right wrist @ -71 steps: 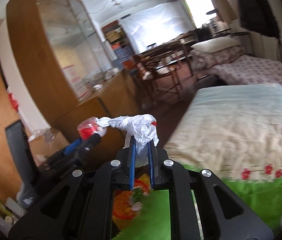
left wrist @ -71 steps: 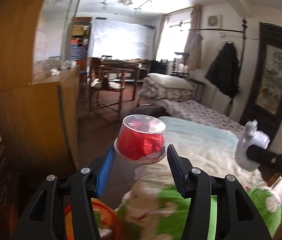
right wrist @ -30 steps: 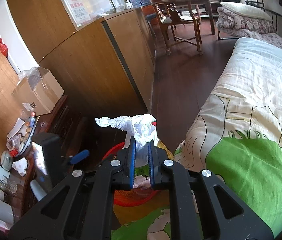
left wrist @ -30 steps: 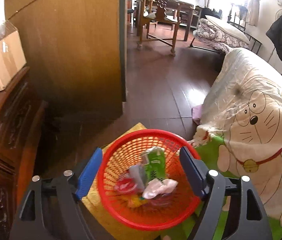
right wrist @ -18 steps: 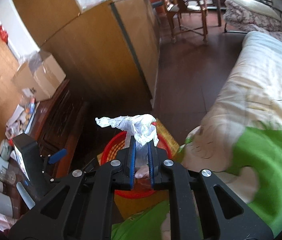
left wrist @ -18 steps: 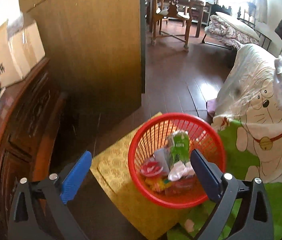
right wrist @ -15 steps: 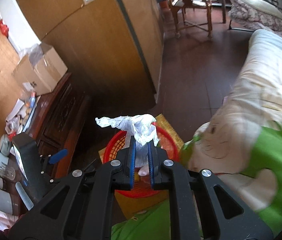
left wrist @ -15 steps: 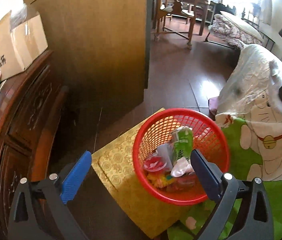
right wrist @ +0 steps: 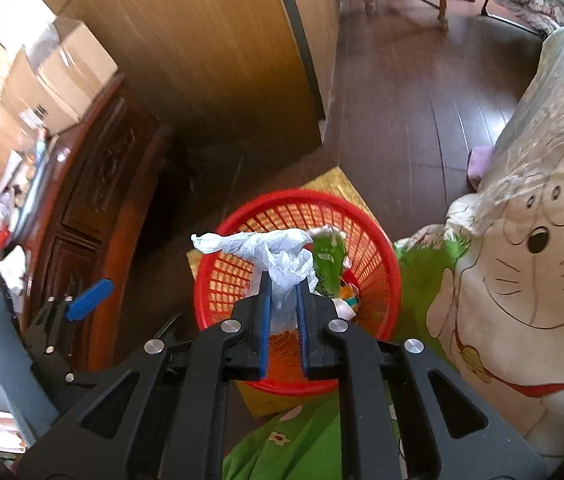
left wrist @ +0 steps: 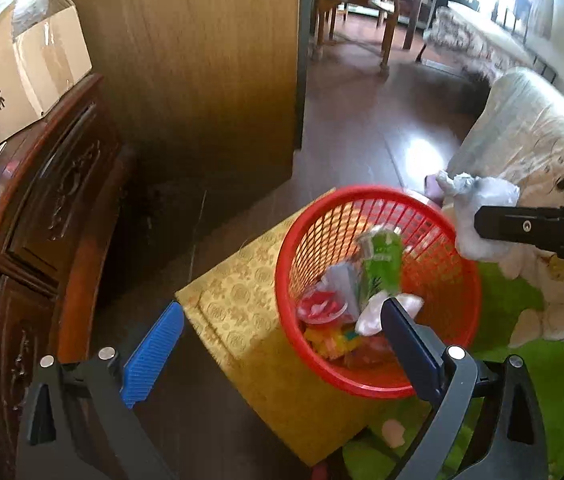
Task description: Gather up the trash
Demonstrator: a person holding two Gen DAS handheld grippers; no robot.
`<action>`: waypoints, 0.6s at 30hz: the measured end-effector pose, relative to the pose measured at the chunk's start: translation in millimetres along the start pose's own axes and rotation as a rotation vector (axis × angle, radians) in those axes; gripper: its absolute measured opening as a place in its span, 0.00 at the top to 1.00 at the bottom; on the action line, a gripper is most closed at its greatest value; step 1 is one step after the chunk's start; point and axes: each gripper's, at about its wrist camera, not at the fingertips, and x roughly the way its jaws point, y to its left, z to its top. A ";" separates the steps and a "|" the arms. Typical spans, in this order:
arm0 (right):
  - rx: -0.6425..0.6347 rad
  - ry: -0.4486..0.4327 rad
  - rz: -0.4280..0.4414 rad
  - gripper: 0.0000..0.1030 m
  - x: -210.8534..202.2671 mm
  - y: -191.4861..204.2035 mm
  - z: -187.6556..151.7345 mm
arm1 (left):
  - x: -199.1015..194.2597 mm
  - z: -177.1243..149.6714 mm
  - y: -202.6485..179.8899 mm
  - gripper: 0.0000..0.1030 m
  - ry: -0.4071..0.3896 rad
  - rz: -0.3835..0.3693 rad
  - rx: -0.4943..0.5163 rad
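A red mesh basket [left wrist: 362, 193] [right wrist: 306, 194] stands on the floor with trash inside: a green carton [left wrist: 380, 264] [right wrist: 328, 264], a red-lidded cup [left wrist: 320, 308] and pale wrappers. My left gripper [left wrist: 282, 312] hangs wide open and empty over the basket's near left rim. My right gripper [right wrist: 284, 284] is above the basket with a crumpled white wad [right wrist: 277, 256] between its blue pads. Its jaws are opening, and the pads still touch the wad. In the left wrist view the right gripper [left wrist: 482, 220] reaches in from the right, the wad [left wrist: 478, 196] at the rim.
The basket sits on a yellow patterned mat [left wrist: 241, 304]. A dark carved cabinet [left wrist: 41, 220] with a cardboard box [left wrist: 21, 80] stands left, and a wooden partition [left wrist: 201, 60] behind. A bed with a cartoon-cat blanket [right wrist: 522, 240] is right. Bare dark floor [right wrist: 402, 120] lies beyond.
The left gripper let the red cup go into the basket, opened wide and drifted left. The right gripper tipped downward and carried the white wad over the basket.
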 end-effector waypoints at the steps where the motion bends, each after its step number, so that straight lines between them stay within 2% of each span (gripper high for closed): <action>1: 0.000 0.011 -0.002 0.82 3.0 0.2 -0.4 | 1.2 -0.1 -1.2 0.06 0.010 0.015 0.007; 3: -0.002 0.023 -0.006 0.75 6.2 1.5 0.3 | 0.6 -1.1 -1.2 0.06 0.008 0.030 0.015; 6: -0.010 0.007 -0.002 0.65 4.0 1.7 -0.2 | -6.4 -1.0 1.1 0.06 -0.006 -0.016 0.015; 8: -0.009 -0.004 -0.003 0.64 2.2 0.8 -1.1 | -12.0 0.0 1.6 0.06 -0.013 -0.042 0.012; 18: 0.022 -0.027 -0.001 0.64 -2.5 -5.3 0.4 | -37.8 7.0 -5.2 0.06 -0.042 -0.052 0.043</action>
